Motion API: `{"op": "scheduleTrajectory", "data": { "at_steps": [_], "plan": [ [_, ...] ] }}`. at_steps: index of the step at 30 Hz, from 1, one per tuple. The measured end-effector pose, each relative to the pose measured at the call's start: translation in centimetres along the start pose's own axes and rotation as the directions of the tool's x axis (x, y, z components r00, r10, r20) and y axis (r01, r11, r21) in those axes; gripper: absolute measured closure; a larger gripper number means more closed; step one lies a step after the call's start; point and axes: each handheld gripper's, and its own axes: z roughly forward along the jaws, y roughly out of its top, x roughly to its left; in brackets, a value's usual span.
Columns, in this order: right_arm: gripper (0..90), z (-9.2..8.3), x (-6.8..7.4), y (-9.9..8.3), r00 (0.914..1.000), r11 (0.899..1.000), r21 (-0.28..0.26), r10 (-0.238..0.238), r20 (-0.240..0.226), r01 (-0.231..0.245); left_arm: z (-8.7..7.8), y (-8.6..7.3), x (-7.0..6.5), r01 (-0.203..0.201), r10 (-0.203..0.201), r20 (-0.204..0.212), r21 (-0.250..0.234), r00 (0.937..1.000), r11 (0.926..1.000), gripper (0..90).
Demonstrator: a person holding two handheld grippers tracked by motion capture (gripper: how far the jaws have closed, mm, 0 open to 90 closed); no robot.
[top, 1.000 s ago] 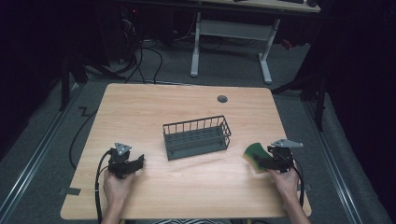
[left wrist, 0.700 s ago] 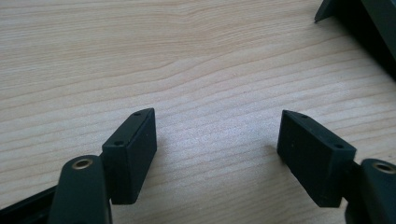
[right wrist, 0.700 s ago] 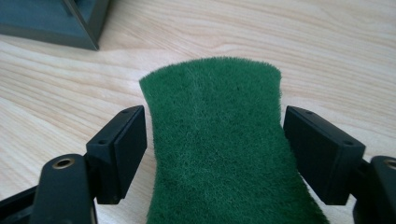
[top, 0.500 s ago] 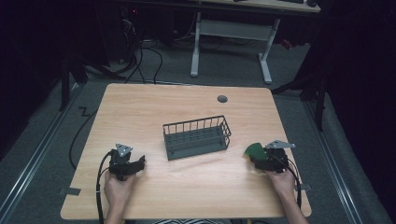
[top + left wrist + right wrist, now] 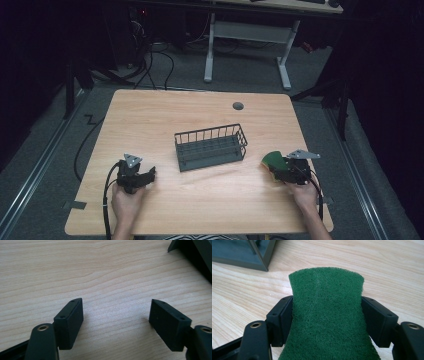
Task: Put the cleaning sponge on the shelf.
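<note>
Green sponge [image 5: 325,317] sitting pinched between right gripper [image 5: 327,315] pads, jaws just closing, near table's [image 5: 200,115] right edge; left gripper [image 5: 116,317] gaping, released.

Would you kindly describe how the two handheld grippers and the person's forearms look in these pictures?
Both the left gripper and the right gripper are matte black, each topped by a grey three-cornered plate. Each has two blocky black jaws with small screw holes, carried on links with brass-coloured pivot bushings. A black cable trails from each gripper back along the hand. The forearms are bare, with no sleeves showing.
</note>
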Motion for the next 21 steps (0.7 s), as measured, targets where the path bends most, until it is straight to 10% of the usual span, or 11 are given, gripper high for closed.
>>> {"op": "scheduleTrajectory", "data": {
  "at_steps": [21],
  "plan": [
    [30.3, -2.4, 1.7, 5.2, 0.9953, 0.995, -0.099, -0.015, -0.096, 0.005, 0.0, 0.0, 0.0, 0.001, -0.001, 0.004, 0.0, 1.0, 1.0, 27.4]
  ]
}}
